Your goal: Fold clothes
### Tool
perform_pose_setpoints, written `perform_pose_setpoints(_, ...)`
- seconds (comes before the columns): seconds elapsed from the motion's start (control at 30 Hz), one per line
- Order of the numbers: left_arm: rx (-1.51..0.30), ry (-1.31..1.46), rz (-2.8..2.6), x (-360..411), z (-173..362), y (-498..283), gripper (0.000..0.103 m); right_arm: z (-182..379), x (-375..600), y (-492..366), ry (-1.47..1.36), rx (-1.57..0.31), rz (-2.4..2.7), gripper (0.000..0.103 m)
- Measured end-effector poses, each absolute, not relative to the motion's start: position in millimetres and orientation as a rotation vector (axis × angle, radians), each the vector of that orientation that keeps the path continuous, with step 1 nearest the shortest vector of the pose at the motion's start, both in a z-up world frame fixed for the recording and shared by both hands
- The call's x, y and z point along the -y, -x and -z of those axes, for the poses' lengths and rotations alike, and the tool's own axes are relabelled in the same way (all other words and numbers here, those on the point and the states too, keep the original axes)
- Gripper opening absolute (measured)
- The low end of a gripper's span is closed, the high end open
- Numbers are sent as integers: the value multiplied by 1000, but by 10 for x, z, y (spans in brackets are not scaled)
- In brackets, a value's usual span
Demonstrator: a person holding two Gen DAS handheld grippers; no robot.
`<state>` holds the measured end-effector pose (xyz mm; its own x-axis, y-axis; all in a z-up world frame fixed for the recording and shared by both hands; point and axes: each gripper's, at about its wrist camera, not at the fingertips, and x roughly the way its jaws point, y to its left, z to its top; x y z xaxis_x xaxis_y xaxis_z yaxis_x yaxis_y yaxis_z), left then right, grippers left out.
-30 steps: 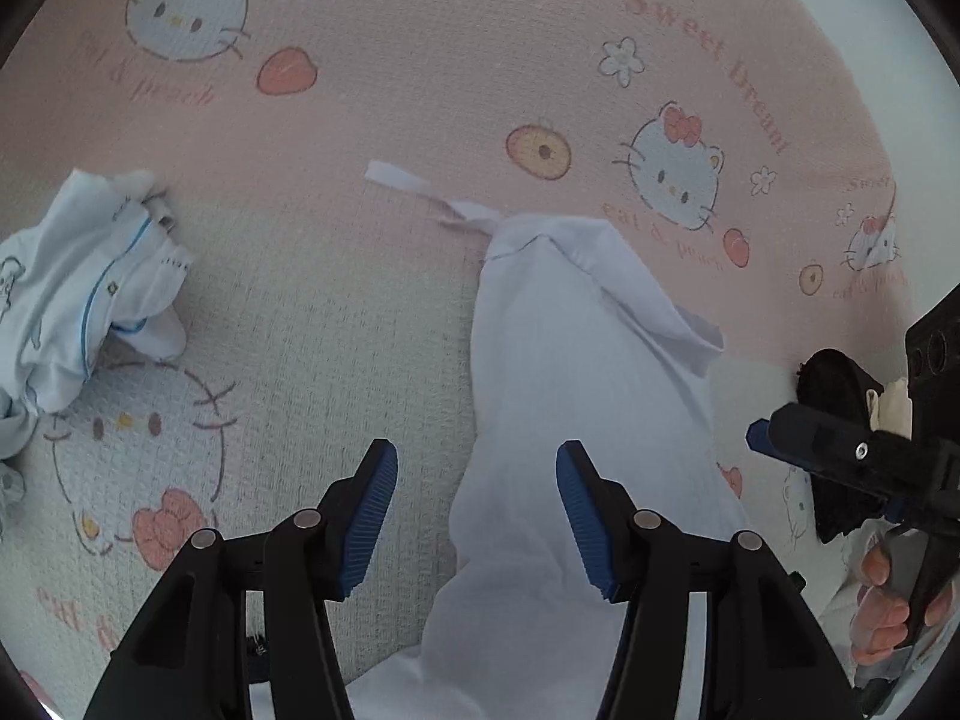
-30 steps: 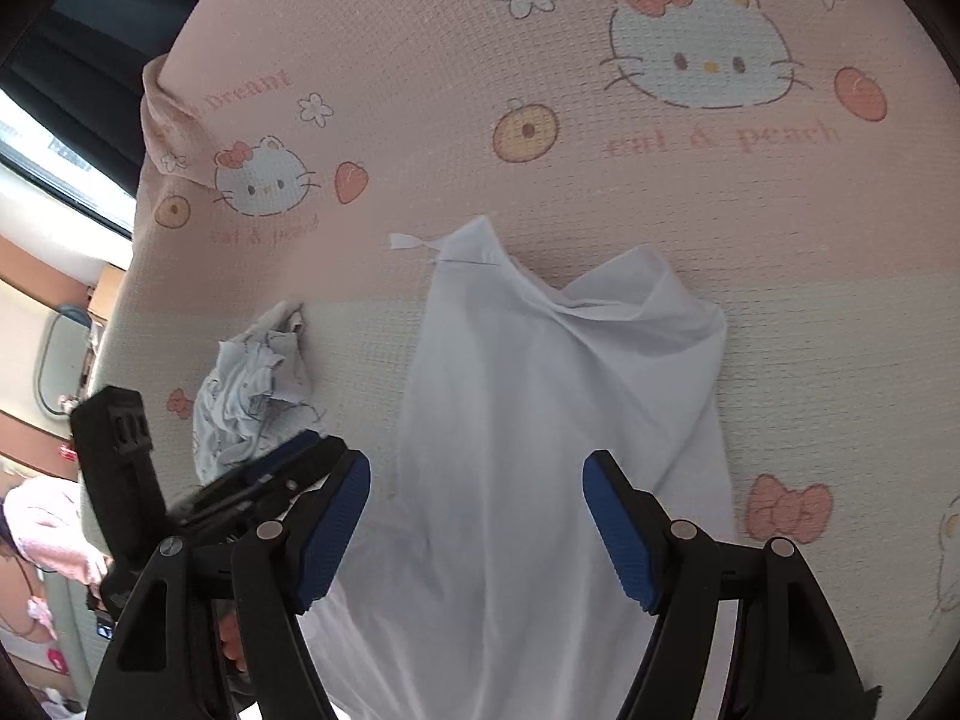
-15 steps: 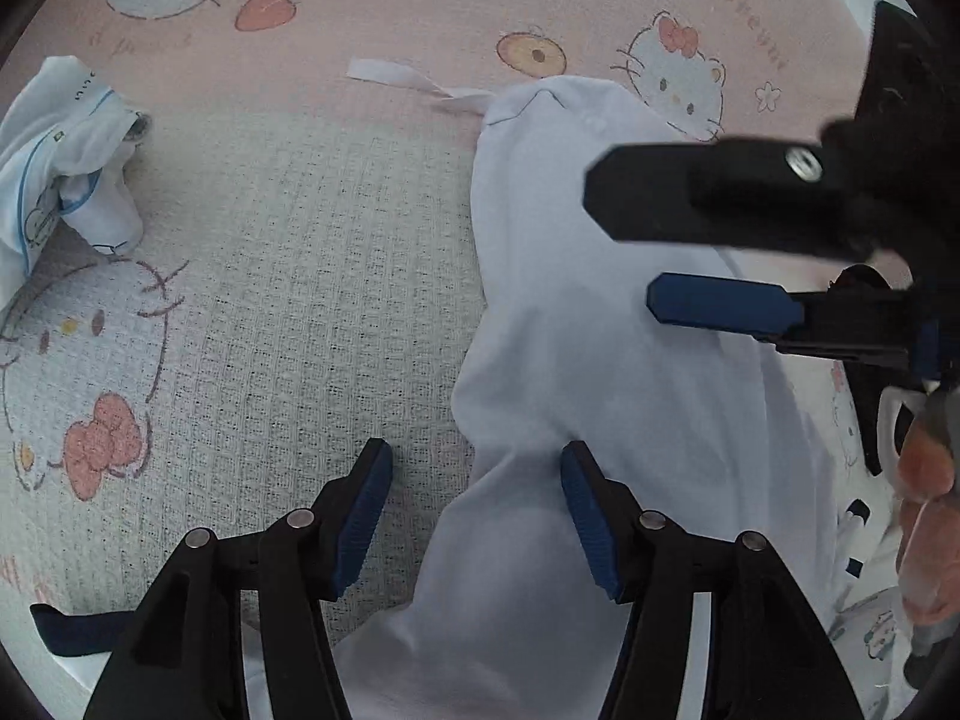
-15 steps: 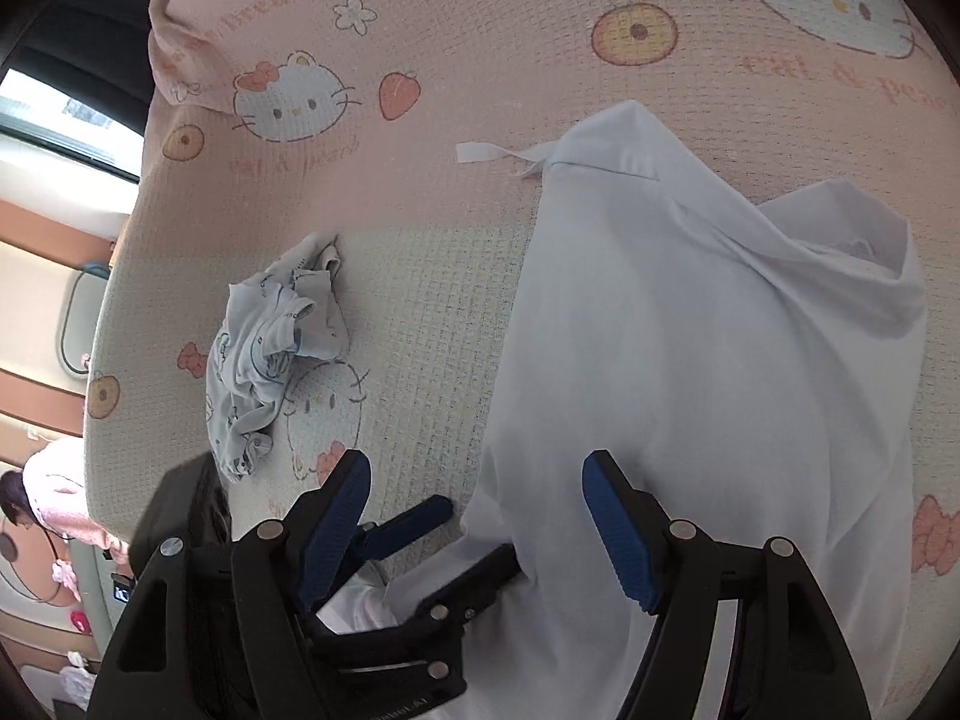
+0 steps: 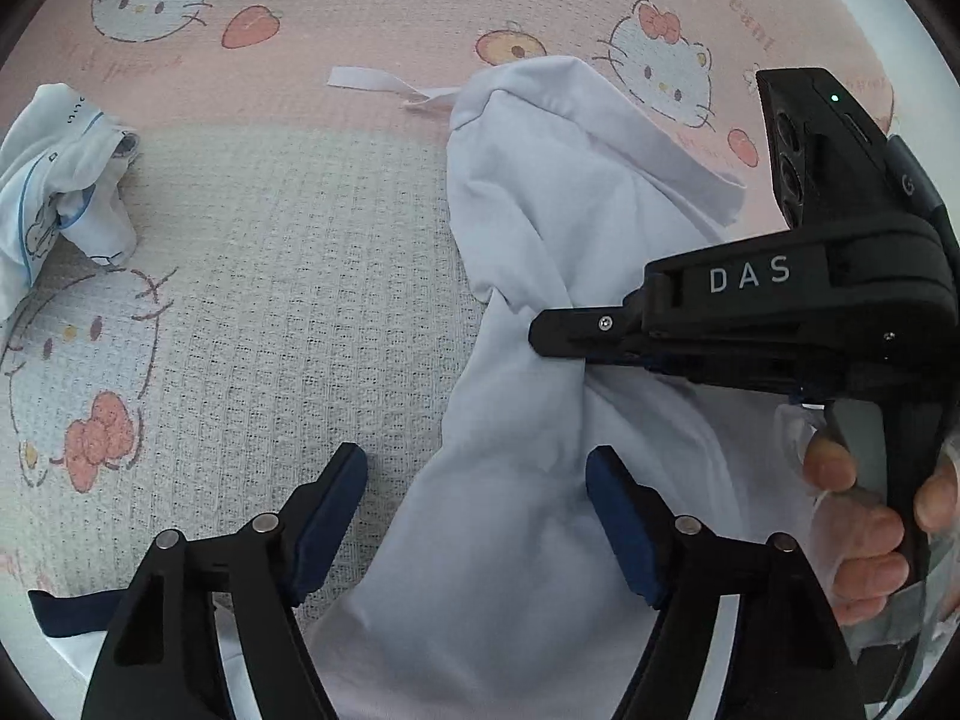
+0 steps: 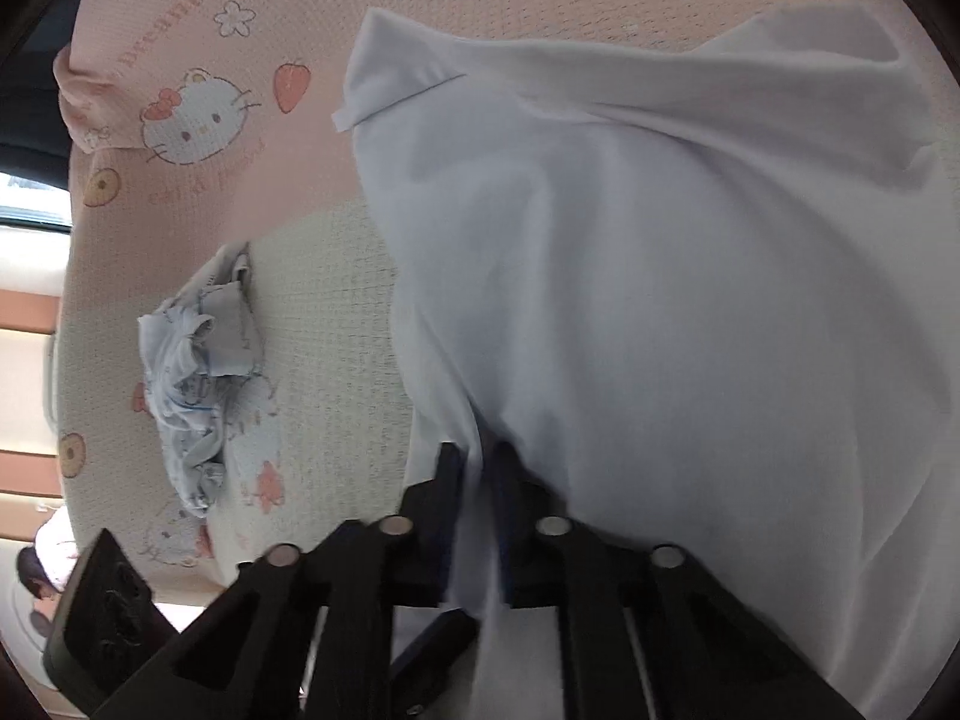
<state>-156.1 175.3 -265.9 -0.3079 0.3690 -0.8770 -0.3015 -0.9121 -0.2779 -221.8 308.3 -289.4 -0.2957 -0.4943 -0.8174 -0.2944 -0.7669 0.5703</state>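
A white garment [image 5: 540, 324] [image 6: 660, 300] lies crumpled on a pink and cream cartoon-cat bedspread [image 5: 288, 276]. My left gripper [image 5: 477, 516] hovers over the garment's near end, its jaws opening, with cloth lying between the blue pads [image 5: 618, 516] untouched by them. My right gripper [image 6: 478, 468] is shut on a pinched ridge of the white garment. In the left wrist view the right gripper [image 5: 540, 339] reaches in from the right and grips the cloth at its middle, with a person's hand [image 5: 864, 516] on its handle.
A small crumpled white garment with blue print [image 5: 54, 180] [image 6: 198, 372] lies to the left on the bedspread. A dark blue strip [image 5: 72, 609] shows at the lower left edge. A white ribbon [image 5: 378, 81] trails from the garment's far corner.
My right gripper came down onto the white garment and shut on a fold of it. My left gripper drew nearer the cloth and its jaws spread wider.
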Motion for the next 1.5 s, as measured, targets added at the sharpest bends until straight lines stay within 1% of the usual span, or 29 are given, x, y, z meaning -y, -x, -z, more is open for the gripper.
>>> perform_pose_setpoints(0.07, 97, 1545, -2233, -1730, 2624, 1536, 54, 2899, -3137, 2192, -1774, 1043, 2192, 0)
perform_pose_setpoints(0.13, 134, 1561, -2218, -1703, 2605, 1528, 48, 2875, -3193, 2169, -1786, 1043, 2195, 0)
perform_pose_setpoints(0.17, 153, 1566, -2210, -1692, 2595, 1526, 42, 2863, -3221, 2157, -1792, 1043, 2197, 0)
perform_pose_setpoints(0.3, 157, 1565, -2200, -1731, 2541, 1505, 35, 2768, -3318, 2027, -1791, 975, 2210, 0)
perform_pose_setpoints(0.33, 145, 1561, -2200, -1753, 2532, 1494, 31, 2742, -3340, 1997, -1788, 953, 2213, 0)
perform_pose_setpoints(0.37, 127, 1563, -2201, -1769, 2541, 1490, 30, 2685, -3337, 1988, -1785, 899, 2236, 0)
perform_pose_setpoints(0.43, 101, 1565, -2198, -1790, 2563, 1472, 30, 2557, -3319, 1980, -1776, 777, 2287, 7)
perform_pose_setpoints(0.47, 91, 1566, -2194, -1798, 2575, 1461, 30, 2492, -3310, 1975, -1770, 715, 2312, 7)
perform_pose_setpoints(0.53, 90, 1567, -2189, -1798, 2585, 1449, 30, 2353, -3268, 2022, -1759, 592, 2367, 18)
perform_pose_setpoints(0.57, 97, 1569, -2188, -1789, 2586, 1449, 30, 2283, -3246, 2049, -1753, 531, 2394, 29)
perform_pose_setpoints(0.6, 107, 1577, -2192, -1769, 2591, 1459, 30, 2246, -3231, 2110, -1764, 510, 2392, 37)
perform_pose_setpoints(0.7, 147, 1618, -2207, -1728, 2588, 1488, 31, 2162, -3172, 2346, -1788, 478, 2356, 38)
perform_pose_setpoints(0.87, 139, 1737, -2139, -1784, 2501, 1629, 31, 2120, -2990, 2779, -1907, 322, 2303, 39)
perform_pose_setpoints(0.97, 135, 1809, -2047, -1815, 2448, 1762, 32, 2207, -2923, 2983, -2001, 294, 2240, 40)
perform_pose_setpoints(1.03, 175, 1807, -2038, -1775, 2379, 1867, 34, 2252, -2873, 3085, -2023, 282, 2224, 41)
perform_pose_setpoints(1.07, 192, 1810, -2035, -1755, 2350, 1918, 45, 2272, -2844, 3130, -2025, 276, 2221, 44)
perform_pose_setpoints(1.1, 200, 1823, -2042, -1732, 2340, 1959, 54, 2305, -2810, 3171, -2028, 270, 2213, 52)
perform_pose_setpoints(1.13, 211, 1836, -2046, -1709, 2333, 1996, 68, 2357, -2773, 3213, -2043, 262, 2195, 55)
perform_pose_setpoints(1.17, 234, 1847, -2038, -1686, 2335, 2013, 70, 2415, -2755, 3242, -2067, 247, 2199, 56)
perform_pose_setpoints(1.23, 273, 1867, -1998, -1660, 2351, 2025, 70, 2534, -2729, 3291, -2117, 214, 2218, 55)
perform_pose_setpoints(1.27, 269, 1871, -1977, -1669, 2361, 2009, 70, 2564, -2716, 3292, -2114, 184, 2245, 52)
perform_pose_setpoints(1.3, 225, 1878, -1972, -1698, 2372, 1976, 70, 2587, -2702, 3287, -2103, 150, 2277, 37)
perform_pose_setpoints(1.33, 182, 1884, -1967, -1727, 2384, 1942, 70, 2602, -2699, 3275, -2100, 113, 2309, 27)
perform_pose_setpoints(1.37, 134, 1889, -1961, -1759, 2397, 1906, 70, 2603, -2718, 3259, -2097, 100, 2342, 15)
perform_pose_setpoints(1.4, 76, 1893, -1951, -1803, 2417, 1857, 70, 2583, -2763, 3239, -2079, 141, 2364, 10)
perform_pose_setpoints(1.5, -28, 1872, -1924, -1896, 2455, 1687, 70, 2443, -3009, 3151, -1953, 391, 2380, 6)
